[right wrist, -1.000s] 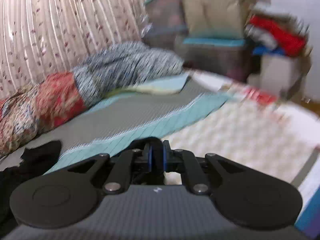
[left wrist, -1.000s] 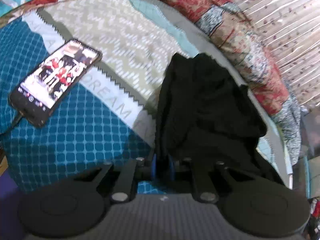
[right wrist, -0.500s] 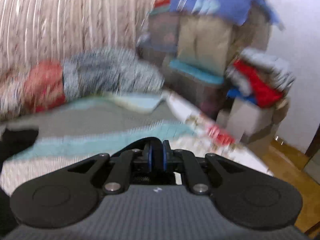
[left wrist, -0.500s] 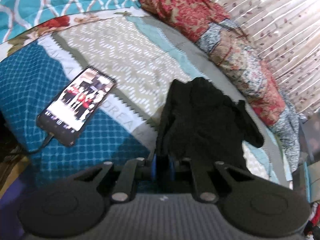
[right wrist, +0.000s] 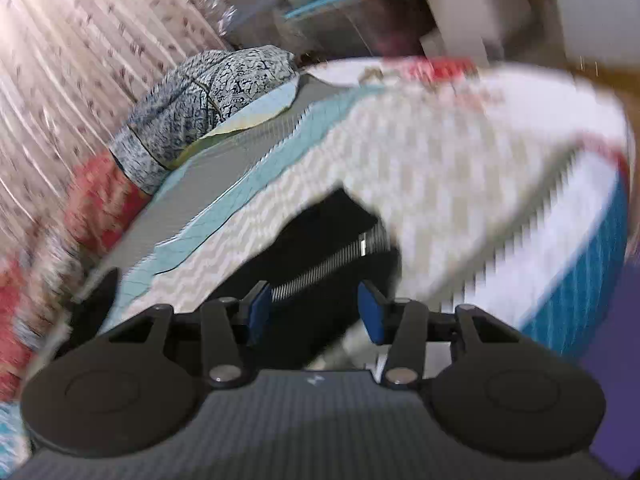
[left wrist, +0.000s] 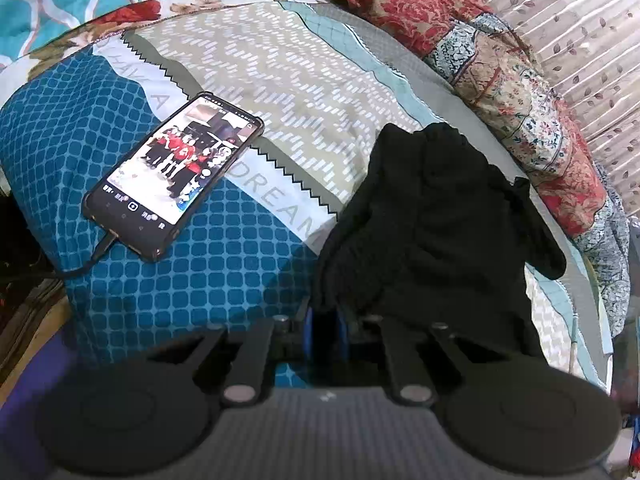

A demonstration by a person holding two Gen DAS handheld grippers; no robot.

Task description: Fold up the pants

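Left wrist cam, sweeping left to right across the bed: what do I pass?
Charging cable → phone with its screen lit → black pants pinched in the left gripper → floral quilt bunched along the far edge → striped curtain.

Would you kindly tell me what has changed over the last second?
The right gripper, shut before, has opened and swung down toward the bedspread. The left gripper stays shut on the black pants, having drawn back slightly. The phone lies where it was.
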